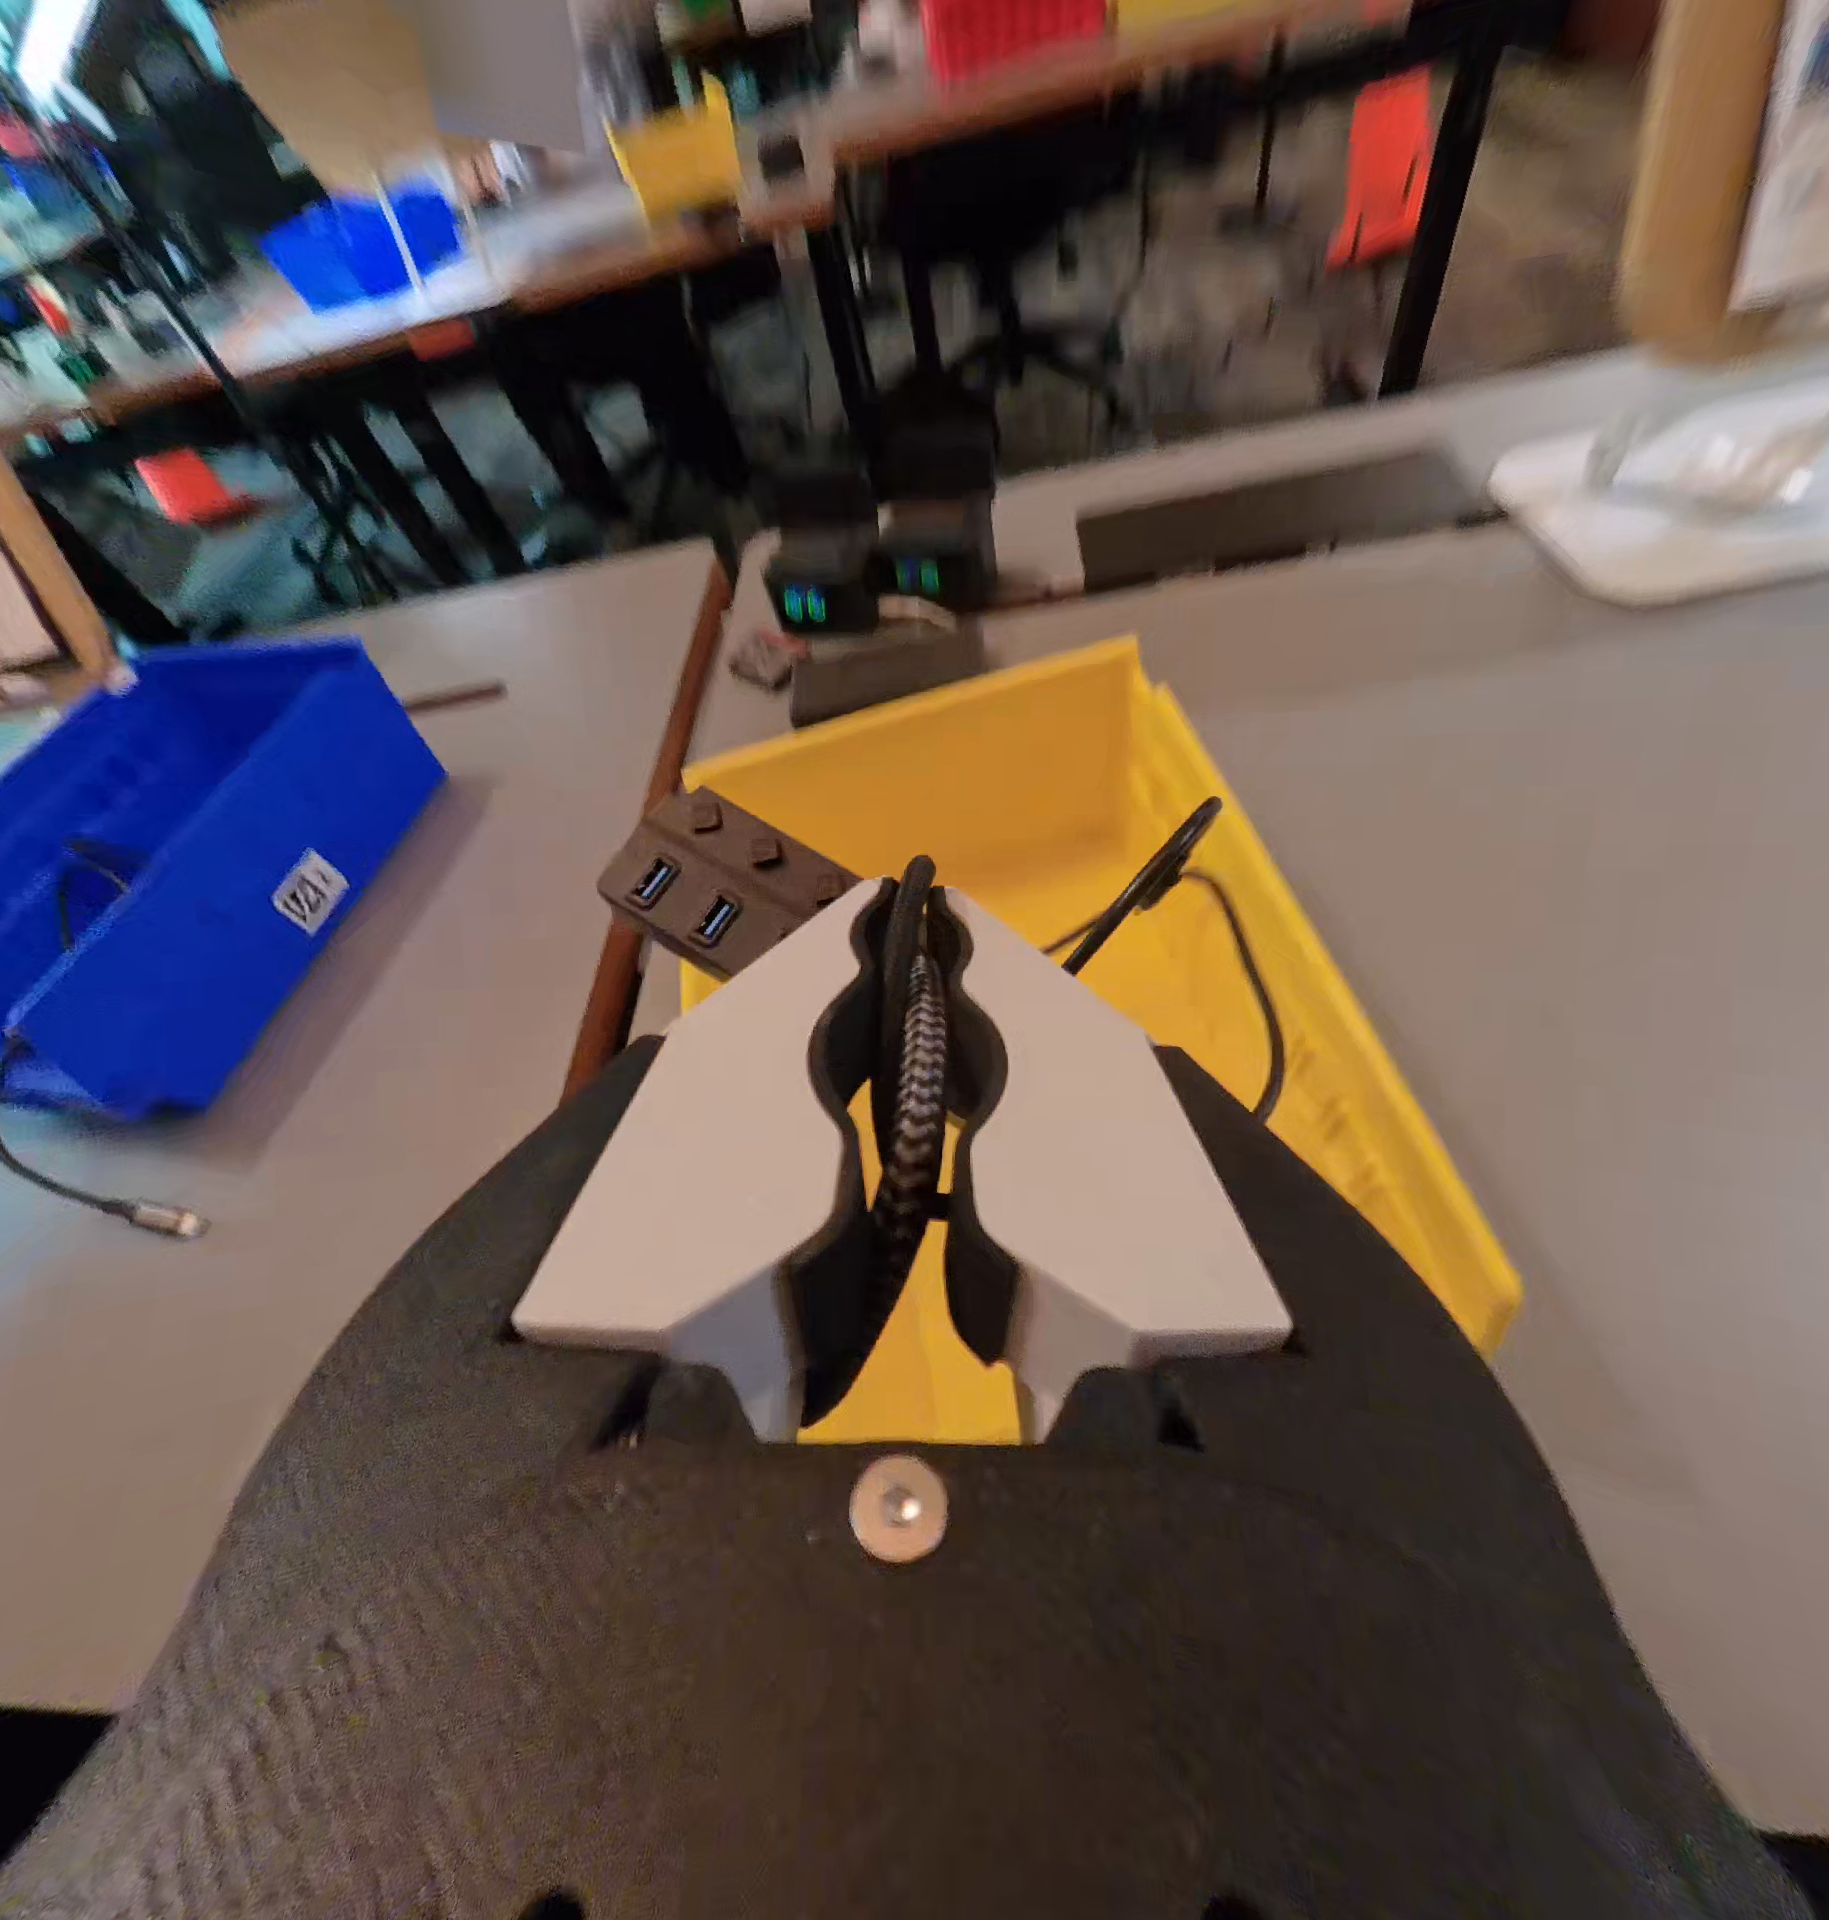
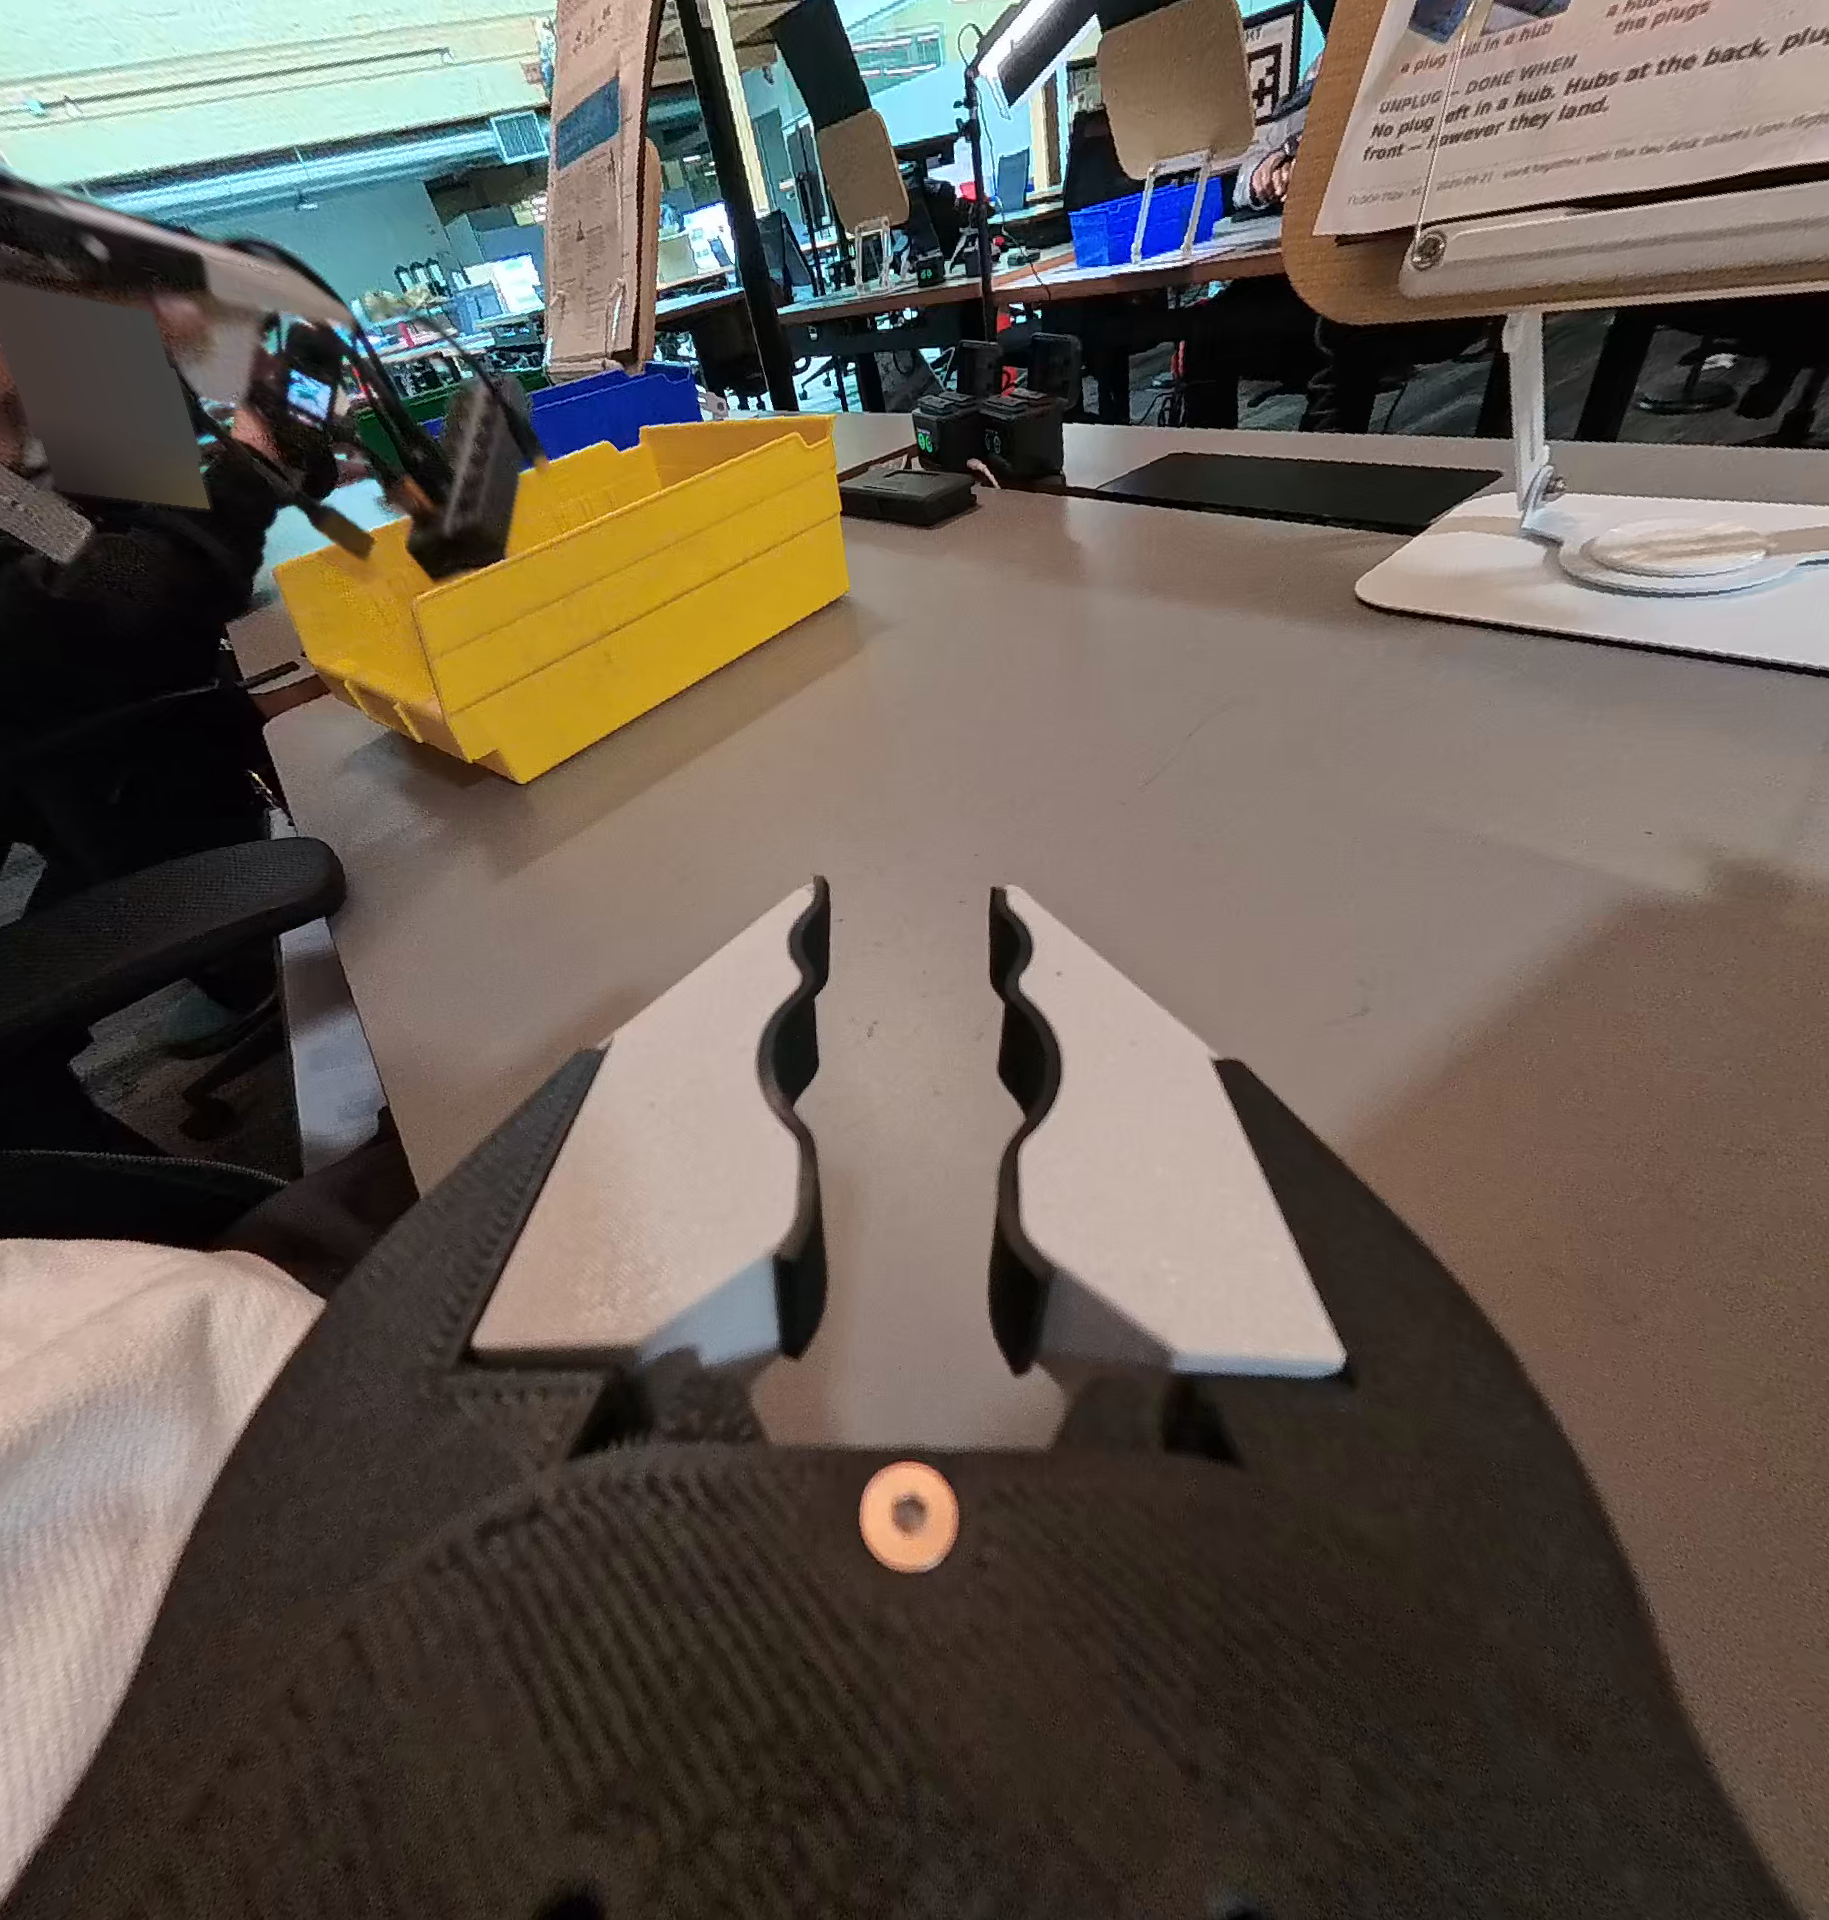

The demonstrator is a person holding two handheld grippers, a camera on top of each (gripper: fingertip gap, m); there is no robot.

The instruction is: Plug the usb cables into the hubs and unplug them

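My left gripper is shut on a black-and-white braided cable that runs between its pads and loops out past the tips. A black USB hub with blue ports sits just left of the tips, over the near-left corner of the yellow bin. In the right wrist view the hub hangs in the air above the yellow bin, with a dark plug dangling beside it. My right gripper is open and empty, low over the grey table.
A blue bin stands at the left with a thin cable whose metal plug lies on the table. A thin black cable lies in the yellow bin. Battery chargers, a black pad and a white stand base are at the back.
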